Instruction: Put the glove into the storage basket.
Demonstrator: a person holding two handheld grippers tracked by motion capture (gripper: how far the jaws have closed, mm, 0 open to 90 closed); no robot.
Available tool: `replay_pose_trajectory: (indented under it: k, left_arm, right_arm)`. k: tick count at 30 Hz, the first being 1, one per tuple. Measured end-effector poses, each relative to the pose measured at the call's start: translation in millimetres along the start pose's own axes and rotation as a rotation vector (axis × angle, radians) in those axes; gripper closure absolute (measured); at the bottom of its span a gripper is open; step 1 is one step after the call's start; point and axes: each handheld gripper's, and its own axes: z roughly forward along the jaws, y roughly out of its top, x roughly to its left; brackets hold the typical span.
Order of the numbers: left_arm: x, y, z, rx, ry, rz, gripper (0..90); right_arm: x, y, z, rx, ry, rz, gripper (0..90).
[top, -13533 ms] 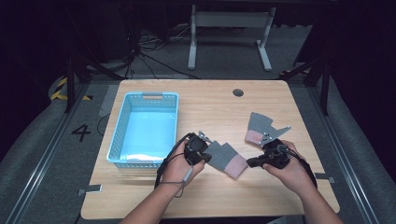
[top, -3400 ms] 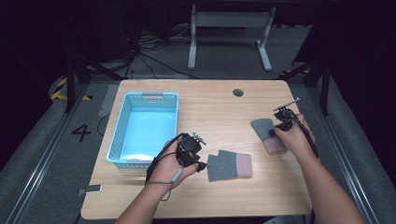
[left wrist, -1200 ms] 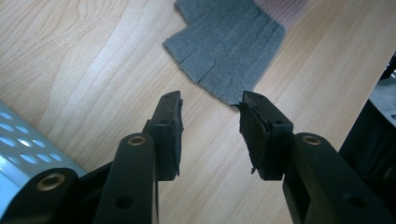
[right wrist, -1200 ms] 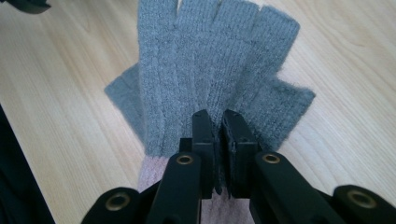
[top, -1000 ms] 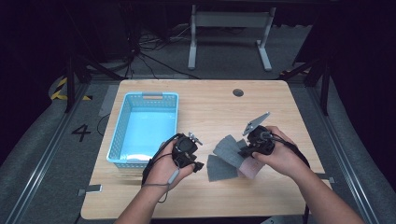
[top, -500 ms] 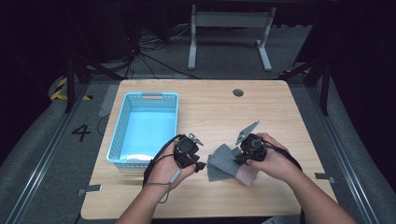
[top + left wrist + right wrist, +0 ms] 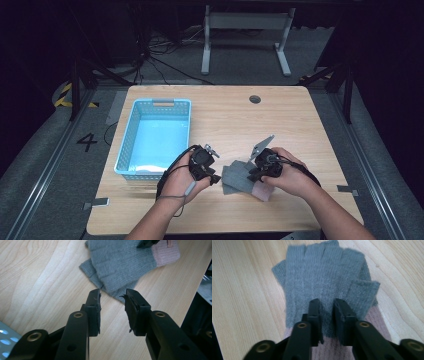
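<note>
Gloves: two grey knitted fingerless gloves with pink ribbed cuffs (image 7: pixel 240 179), stacked one on the other, soft and fuzzy, lying flat on the table's near middle between the two hands.
Top glove: five short finger stubs fanned away from the right gripper's camera (image 7: pixel 324 277).
Basket: one light blue plastic basket (image 7: pixel 129 145), rectangular, lattice walls, just left of the left hand.
Table: one pale wooden table (image 7: pixel 300 125) with wavy grain and a round dark hole near its far edge.
Left gripper (image 7: pixel 112 307): black jaws narrowly apart and just been closing, nothing between them, tips at the grey edge of the gloves.
Right gripper (image 7: pixel 327 306): jaws a small gap apart, just been opening, poised over the top glove near its cuff; whether the pads touch the knit I cannot tell.
</note>
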Motion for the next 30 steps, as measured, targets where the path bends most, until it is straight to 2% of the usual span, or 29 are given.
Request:
replay_pose_trajectory:
  k: [2, 10, 15, 24, 30]
  left_arm:
    - [-0.2, 0.4, 1.0, 0.009, 0.000, 0.005, 68.3]
    - [-0.3, 2.1, 6.3, 0.038, -0.001, 0.010, 74.0]
    - [-3.0, 3.5, 10.1, 0.056, -0.008, 0.022, 75.4]
    - [-3.7, 4.5, 20.2, 0.073, -0.019, 0.027, 74.9]
    - [-3.5, 6.7, 25.8, 0.100, -0.033, 0.034, 72.6]
  right_arm:
    - [1.1, -2.0, -2.7, -0.014, -0.012, 0.000, 72.3]
    - [1.6, -17.8, -24.6, -0.100, -0.042, 0.075, 68.8]
    - [1.6, -29.1, -34.6, -0.125, -0.066, 0.101, 68.7]
    - [-2.2, -57.5, -44.3, -0.130, -0.082, 0.140, 67.9]
    - [-9.8, -74.1, -42.6, -0.104, -0.089, 0.171, 68.6]
